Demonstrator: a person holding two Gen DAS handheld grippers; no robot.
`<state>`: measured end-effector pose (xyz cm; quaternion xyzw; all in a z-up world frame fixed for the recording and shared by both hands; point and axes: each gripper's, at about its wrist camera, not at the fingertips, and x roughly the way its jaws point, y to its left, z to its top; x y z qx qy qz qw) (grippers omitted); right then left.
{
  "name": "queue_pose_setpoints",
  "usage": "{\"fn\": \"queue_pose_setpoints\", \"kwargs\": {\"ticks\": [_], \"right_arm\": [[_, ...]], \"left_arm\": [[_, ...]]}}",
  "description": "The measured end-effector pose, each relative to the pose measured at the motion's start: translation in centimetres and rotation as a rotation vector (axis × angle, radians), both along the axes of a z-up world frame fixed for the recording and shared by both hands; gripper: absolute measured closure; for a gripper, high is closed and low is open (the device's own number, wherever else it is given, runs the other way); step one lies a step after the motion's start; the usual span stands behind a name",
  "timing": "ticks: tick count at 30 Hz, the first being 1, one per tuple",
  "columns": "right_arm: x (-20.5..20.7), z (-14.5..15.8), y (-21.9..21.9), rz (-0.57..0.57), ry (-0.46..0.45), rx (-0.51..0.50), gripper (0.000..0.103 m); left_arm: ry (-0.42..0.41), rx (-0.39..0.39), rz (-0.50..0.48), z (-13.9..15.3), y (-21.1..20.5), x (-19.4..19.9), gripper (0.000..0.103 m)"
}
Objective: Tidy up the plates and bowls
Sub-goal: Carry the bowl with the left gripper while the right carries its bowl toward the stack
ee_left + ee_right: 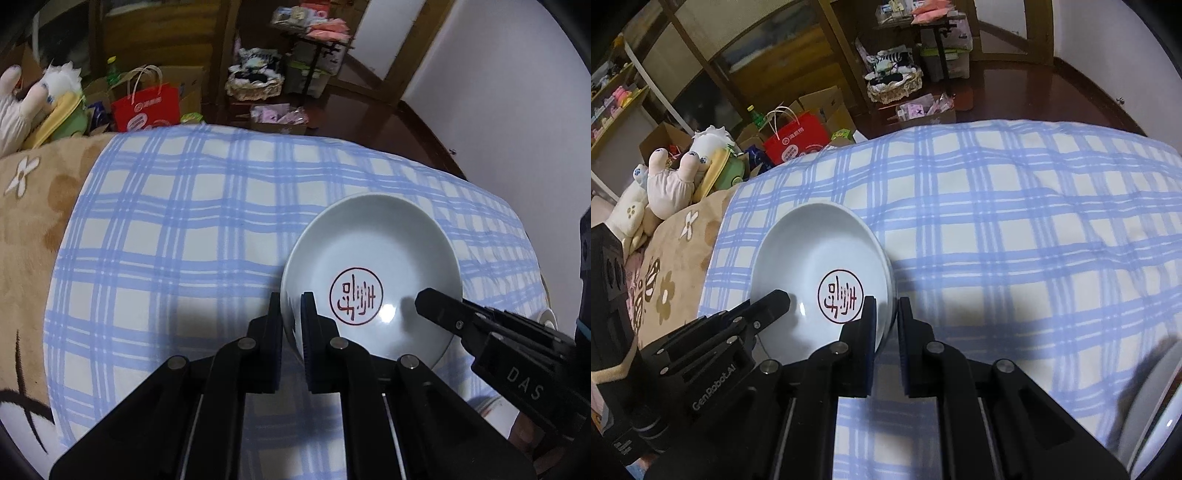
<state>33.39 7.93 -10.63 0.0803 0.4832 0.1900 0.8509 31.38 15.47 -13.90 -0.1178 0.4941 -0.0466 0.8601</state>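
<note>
Right now the white plate (pixel 369 273) sits between my two tongs, over the blue checked bedcover (pixel 184 221), its red seal mark facing up. My left gripper (pixel 291 314) is clamped on the plate's left rim, one finger inside, one outside; my right gripper (pixel 886 314) is clamped the same way on the opposite rim. Both are equally near, so the plate hangs across the line between my hands. Whatever comes next, I judge both hands must travel together, or the rim will slip.
</note>
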Motion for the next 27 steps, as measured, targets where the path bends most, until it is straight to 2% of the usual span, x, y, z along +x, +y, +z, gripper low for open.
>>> {"fn": "queue_pose_setpoints", "kwargs": {"ticks": [10, 18, 21, 24, 27], "right_arm": [[-2.6, 1.9, -4.6, -0.062, -0.025, -0.034, 0.092], [-5.5, 3.1, -9.5, -0.118, -0.039, -0.005, 0.092], [-7.0, 4.1, -11.3, -0.142, -0.061, 0.01, 0.092], [-8.2, 4.9, -12.4, -0.151, -0.081, -0.004, 0.092], [-9.3, 5.6, -13.9, -0.16, -0.09, -0.03, 0.092]], "left_arm": [[-0.016, -0.005, -0.054, 1.5, -4.8, -1.8, 0.093], [-0.053, 0.043, -0.133, 4.4, -9.6, -4.2, 0.093], [-0.091, 0.059, -0.173, 5.3, -11.1, -5.6, 0.093], [-0.088, 0.027, -0.193, 6.0, -12.1, -6.2, 0.093], [-0.106, 0.051, -0.211, 7.3, -13.9, -6.9, 0.093]]}}
